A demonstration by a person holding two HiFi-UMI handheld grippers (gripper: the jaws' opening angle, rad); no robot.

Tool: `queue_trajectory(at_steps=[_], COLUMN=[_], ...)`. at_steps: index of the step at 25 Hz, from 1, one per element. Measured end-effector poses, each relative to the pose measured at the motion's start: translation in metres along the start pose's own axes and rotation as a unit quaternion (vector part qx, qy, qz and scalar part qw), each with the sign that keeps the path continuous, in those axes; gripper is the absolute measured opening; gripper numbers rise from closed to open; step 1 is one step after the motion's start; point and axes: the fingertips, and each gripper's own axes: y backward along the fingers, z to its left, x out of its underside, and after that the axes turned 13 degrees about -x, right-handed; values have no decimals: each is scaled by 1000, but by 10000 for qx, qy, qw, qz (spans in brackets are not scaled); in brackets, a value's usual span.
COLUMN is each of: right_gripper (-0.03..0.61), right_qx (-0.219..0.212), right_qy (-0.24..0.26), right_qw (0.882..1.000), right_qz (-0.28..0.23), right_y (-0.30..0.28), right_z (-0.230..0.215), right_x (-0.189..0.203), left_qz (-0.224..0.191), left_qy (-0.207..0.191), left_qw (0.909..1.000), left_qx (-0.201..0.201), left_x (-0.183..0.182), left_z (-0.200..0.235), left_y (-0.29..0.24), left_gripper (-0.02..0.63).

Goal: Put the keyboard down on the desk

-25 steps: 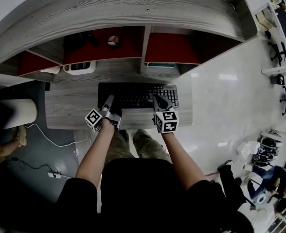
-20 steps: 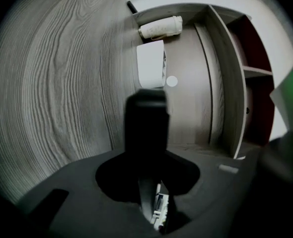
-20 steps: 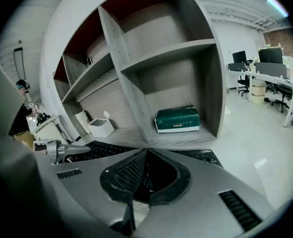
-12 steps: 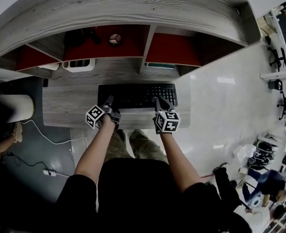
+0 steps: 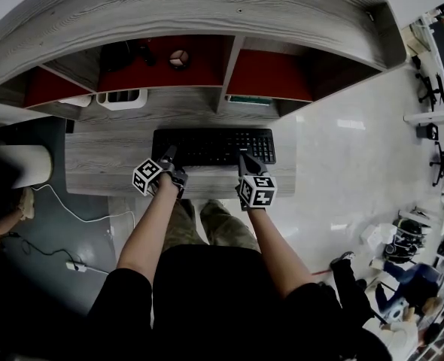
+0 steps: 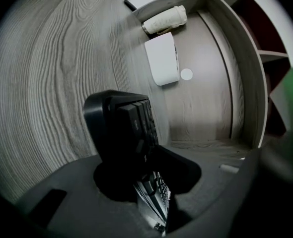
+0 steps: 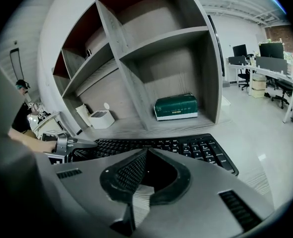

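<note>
Keyboard (image 5: pixel 213 147) now lowered flat onto table (image 5: pixel 101 164). Your left gripper (image 5: pixel 168 156) still clamps its left end. Your right gripper (image 5: pixel 242 157) is clenched empty at near edge. Release next.

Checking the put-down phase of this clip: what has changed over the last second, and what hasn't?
The keyboard has been lowered slightly and now looks to lie flat on the desk. The left gripper and right gripper sank with it. The left gripper's jaws have just been opening, the keyboard's left end still between them. The white bin and green box stayed put.
</note>
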Motion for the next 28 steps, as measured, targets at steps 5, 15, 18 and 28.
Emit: queue_trajectory(at_steps=[5, 15, 18, 28], right_gripper=[14, 14, 14, 14], right_qx=[105, 25, 5, -42], right_qy=[96, 74, 59, 111], right_qw=[9999, 10000, 10000, 9993], right_qz=[94, 11, -42, -357], right_y=[0, 5, 9, 25], right_z=[-2, 8, 13, 14], right_x=[1, -2, -6, -34], left_qz=[207, 454, 564, 768], left_qy=[182, -565, -912, -1911], left_qw=[9990, 9936, 9879, 9667], left_qx=[-350, -869, -1122, -1520], left_x=[7, 15, 21, 35], left_z=[16, 18, 19, 25], left_y=[1, 5, 9, 26], left_gripper=[174, 286, 332, 370])
